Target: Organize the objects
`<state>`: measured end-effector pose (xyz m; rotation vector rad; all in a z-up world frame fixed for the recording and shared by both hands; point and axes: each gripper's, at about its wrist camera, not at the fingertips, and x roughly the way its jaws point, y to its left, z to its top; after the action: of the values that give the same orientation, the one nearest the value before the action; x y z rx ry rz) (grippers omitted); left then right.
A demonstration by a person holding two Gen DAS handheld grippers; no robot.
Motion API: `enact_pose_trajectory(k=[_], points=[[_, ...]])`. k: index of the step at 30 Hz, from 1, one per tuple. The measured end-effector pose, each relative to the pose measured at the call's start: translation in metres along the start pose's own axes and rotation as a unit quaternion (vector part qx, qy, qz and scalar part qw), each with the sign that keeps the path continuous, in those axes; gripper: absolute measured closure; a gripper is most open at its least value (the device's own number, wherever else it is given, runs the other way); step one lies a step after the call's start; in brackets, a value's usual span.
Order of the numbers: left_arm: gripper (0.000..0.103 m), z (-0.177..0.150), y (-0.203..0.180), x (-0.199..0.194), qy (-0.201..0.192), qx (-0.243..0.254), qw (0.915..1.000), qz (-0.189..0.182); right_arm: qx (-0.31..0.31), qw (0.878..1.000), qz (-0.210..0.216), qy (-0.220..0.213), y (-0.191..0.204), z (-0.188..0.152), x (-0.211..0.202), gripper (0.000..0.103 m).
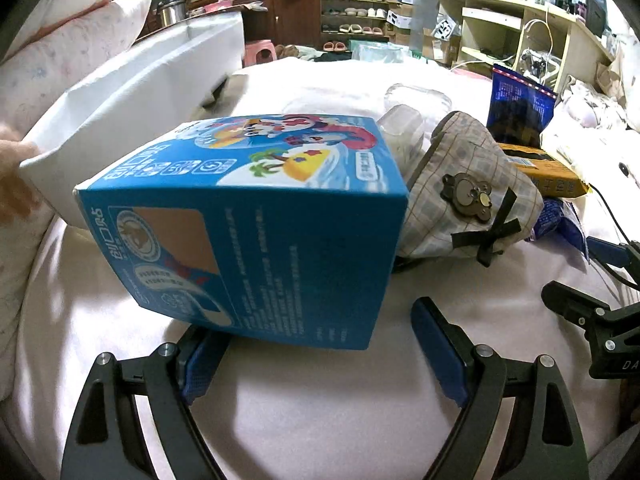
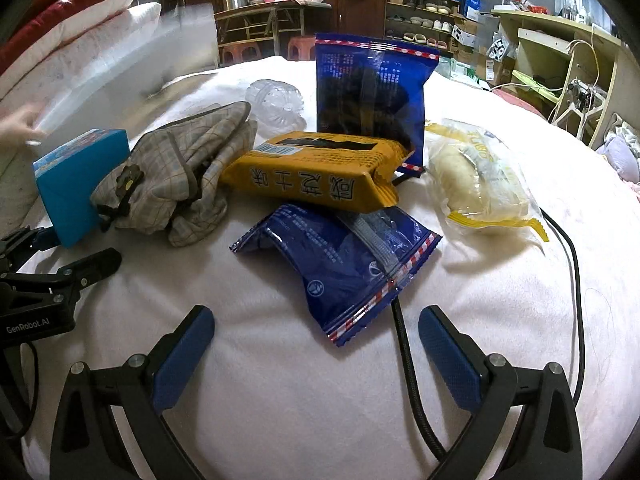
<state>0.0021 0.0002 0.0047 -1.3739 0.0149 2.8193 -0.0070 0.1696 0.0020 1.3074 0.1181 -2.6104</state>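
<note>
Blue box (image 1: pixel 256 232) tilted against checked pouch (image 1: pixel 468 196) | left tongs (image 1: pixel 320 344) apart | right tongs (image 2: pixel 316 344) apart

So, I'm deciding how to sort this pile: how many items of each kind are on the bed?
Blue snack bags: 2
Yellow packs: 2
Blue box: 1
Plaid pouch: 1
Clear plastic container: 1
Total: 7

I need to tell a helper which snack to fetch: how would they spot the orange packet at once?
On the white blanket-covered bed, look to the heap of snack bags. The orange foil packet lies on its side, between the upright dark blue bag and the flat dark blue bag. It alone is orange with big black characters.
</note>
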Motion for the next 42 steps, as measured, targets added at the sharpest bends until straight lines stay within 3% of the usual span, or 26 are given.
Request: enact_pose_trajectory(k=[14, 20, 25, 29, 32, 36, 42], points=[[0.015, 0.000, -0.001, 0.000, 0.000, 0.000, 1.0000, 0.000, 0.000, 1.000, 0.000, 0.003, 0.000, 0.001, 0.002, 0.000], [0.015, 0.000, -0.002, -0.001, 0.000, 0.001, 1.0000, 0.000, 0.004, 0.999, 0.001, 0.043, -0.001, 0.007, 0.007, 0.001], [0.015, 0.000, -0.002, 0.000, 0.000, 0.001, 1.0000, 0.000, 0.019, 0.997, 0.014, 0.073, -0.012, 0.021, -0.002, 0.032], [0.015, 0.000, -0.002, 0.000, 0.000, 0.001, 1.0000, 0.000, 0.083, 0.990, 0.054, 0.098, -0.031, 0.026, -0.025, 0.033], [0.015, 0.000, -0.002, 0.000, 0.000, 0.001, 1.0000, 0.000, 0.127, 0.986, 0.085, 0.069, -0.036, 0.032, -0.055, 0.033], [0.015, 0.000, -0.002, 0.000, 0.000, 0.001, 1.0000, 0.000, 0.163, 0.980, 0.113, 0.000, -0.030, 0.065, -0.086, 0.032], [0.015, 0.000, -0.002, -0.001, 0.000, 0.002, 1.0000, 0.000, 0.199, 0.971, 0.127, -0.040, -0.002, 0.104, -0.106, 0.032]])
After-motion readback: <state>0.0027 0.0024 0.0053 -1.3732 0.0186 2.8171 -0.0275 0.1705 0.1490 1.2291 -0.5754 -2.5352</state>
